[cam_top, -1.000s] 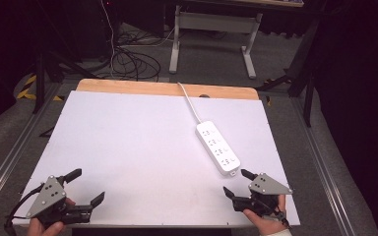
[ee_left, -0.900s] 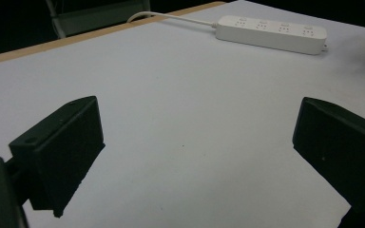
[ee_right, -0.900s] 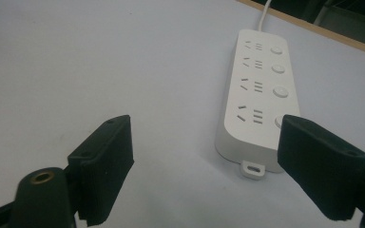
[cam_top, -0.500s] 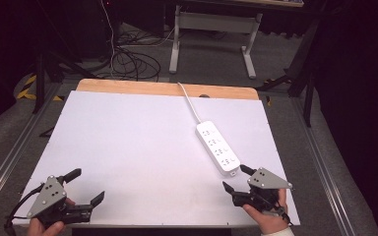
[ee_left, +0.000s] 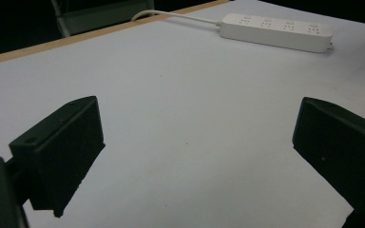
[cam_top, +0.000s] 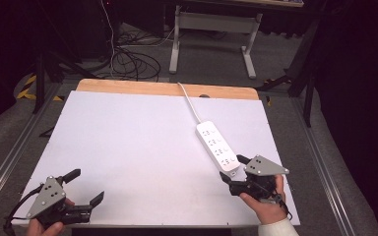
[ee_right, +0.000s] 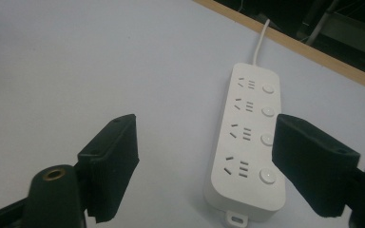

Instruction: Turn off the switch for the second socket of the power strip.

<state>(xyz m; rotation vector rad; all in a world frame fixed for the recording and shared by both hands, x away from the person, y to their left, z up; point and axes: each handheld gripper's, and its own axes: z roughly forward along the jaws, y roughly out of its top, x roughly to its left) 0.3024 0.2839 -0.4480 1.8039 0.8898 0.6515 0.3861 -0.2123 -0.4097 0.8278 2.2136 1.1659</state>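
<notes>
White-topped table (cam_top: 142, 147) with wooden far edge, white four-socket power strip (cam_top: 217, 146) lying flat — cord (cam_top: 189, 102) trailing back

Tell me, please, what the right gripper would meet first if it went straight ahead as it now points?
Most likely the white power strip: its near end lies just ahead of the open right gripper, between the jaws' lines. Whether the jaws would clear its top is unclear.

You sit at a table covered by a white sheet (cam_top: 142, 147), with a strip of bare wood (cam_top: 167, 89) along its far edge. Grey carpeted floor (cam_top: 216, 61) surrounds it. Beyond, a tangle of black cables (cam_top: 133, 61) lies on the floor beside the grey metal legs of a desk (cam_top: 216, 27). Metal rails (cam_top: 325, 172) flank the table. The room behind is dark.
</notes>
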